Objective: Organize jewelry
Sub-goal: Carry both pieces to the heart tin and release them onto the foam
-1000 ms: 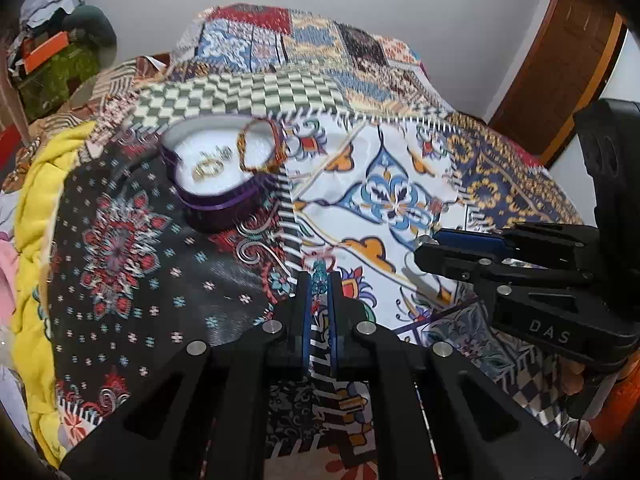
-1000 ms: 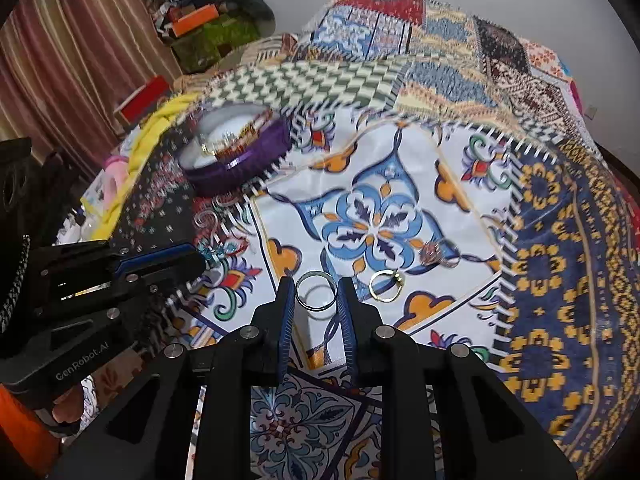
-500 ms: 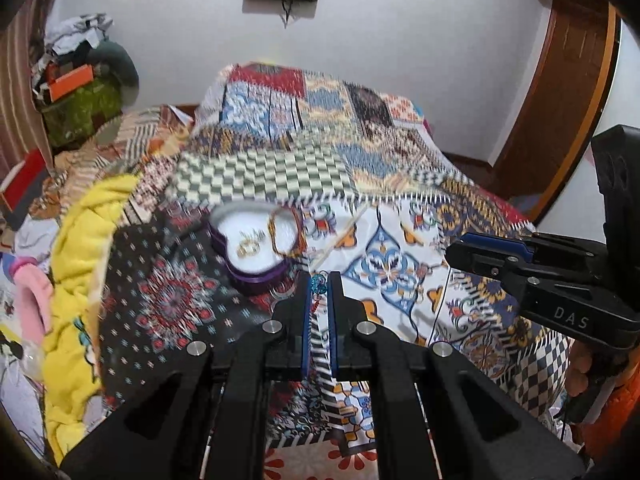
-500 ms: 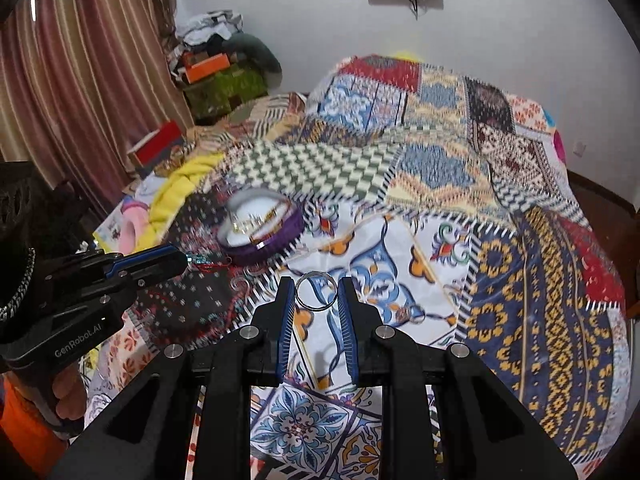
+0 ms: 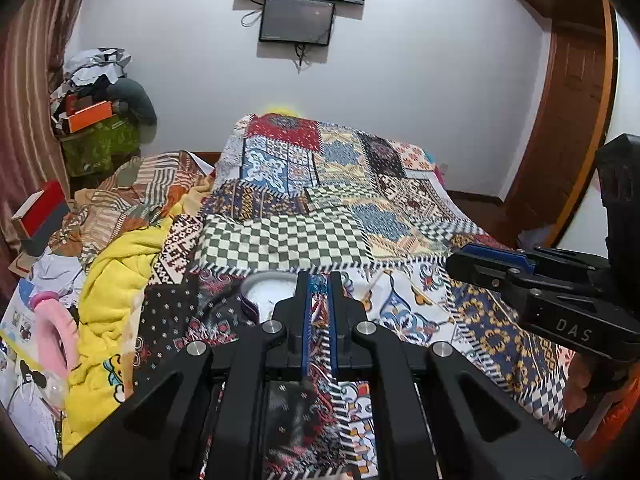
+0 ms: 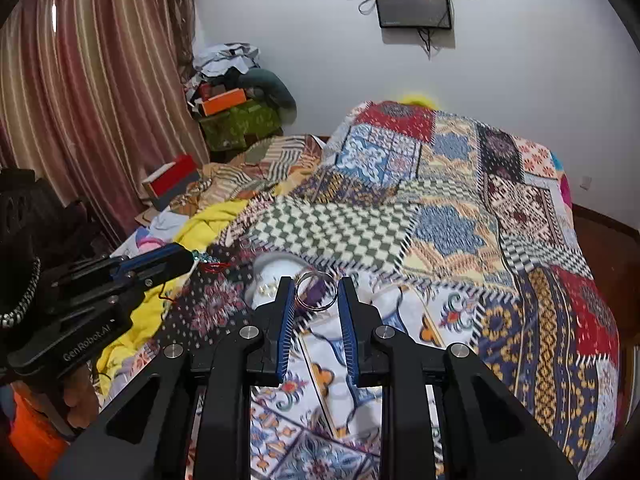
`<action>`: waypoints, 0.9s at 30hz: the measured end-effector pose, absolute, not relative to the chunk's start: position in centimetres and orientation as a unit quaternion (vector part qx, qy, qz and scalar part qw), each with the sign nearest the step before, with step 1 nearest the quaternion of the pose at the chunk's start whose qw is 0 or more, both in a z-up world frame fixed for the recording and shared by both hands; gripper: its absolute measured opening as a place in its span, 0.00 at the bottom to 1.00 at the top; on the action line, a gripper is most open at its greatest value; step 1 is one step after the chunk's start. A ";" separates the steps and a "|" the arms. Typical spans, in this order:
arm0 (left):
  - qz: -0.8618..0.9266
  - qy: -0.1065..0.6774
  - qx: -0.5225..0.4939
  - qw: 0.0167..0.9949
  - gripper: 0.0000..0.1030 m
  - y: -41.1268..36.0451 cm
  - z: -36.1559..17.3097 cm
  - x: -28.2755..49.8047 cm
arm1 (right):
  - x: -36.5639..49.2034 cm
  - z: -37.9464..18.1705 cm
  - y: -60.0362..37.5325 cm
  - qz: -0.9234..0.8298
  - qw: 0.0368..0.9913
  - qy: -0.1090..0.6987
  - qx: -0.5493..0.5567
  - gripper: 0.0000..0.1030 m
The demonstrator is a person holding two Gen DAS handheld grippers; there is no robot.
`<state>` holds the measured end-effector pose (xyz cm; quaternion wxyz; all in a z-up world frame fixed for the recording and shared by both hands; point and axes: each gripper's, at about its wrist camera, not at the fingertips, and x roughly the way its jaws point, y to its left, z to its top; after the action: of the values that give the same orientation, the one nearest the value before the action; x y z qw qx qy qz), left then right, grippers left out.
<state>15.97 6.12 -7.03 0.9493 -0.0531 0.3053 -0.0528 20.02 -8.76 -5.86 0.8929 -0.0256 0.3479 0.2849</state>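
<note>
Carrying two small pieces above the patchwork bedspread [image 6: 332, 236] toward the purple box [image 6: 276, 280]

A silver ring [image 6: 315, 291] is pinched between the part-open jaws of the right gripper [image 6: 315, 300]; a blue beaded piece [image 5: 319, 280] with red thread is clamped in the nearly closed left gripper [image 5: 319, 292]; the box is best approached from above, one gripper at a time, and each piece released low over the white lining so nothing bounces out; open bedspread is left to the right, while a yellow blanket [image 5: 120, 280] and clutter crowd the left edge.
</note>
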 end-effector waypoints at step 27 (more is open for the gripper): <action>-0.031 0.340 -0.113 0.933 0.05 11.2 -10.7 24.3 | 26.4 -11.3 -1.5 0.319 0.859 0.395 -0.068 0.19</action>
<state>24.31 11.16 -10.73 0.9332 -0.1130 0.3398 -0.0311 26.39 -1.46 -11.29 0.8589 -0.0676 0.3951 0.3188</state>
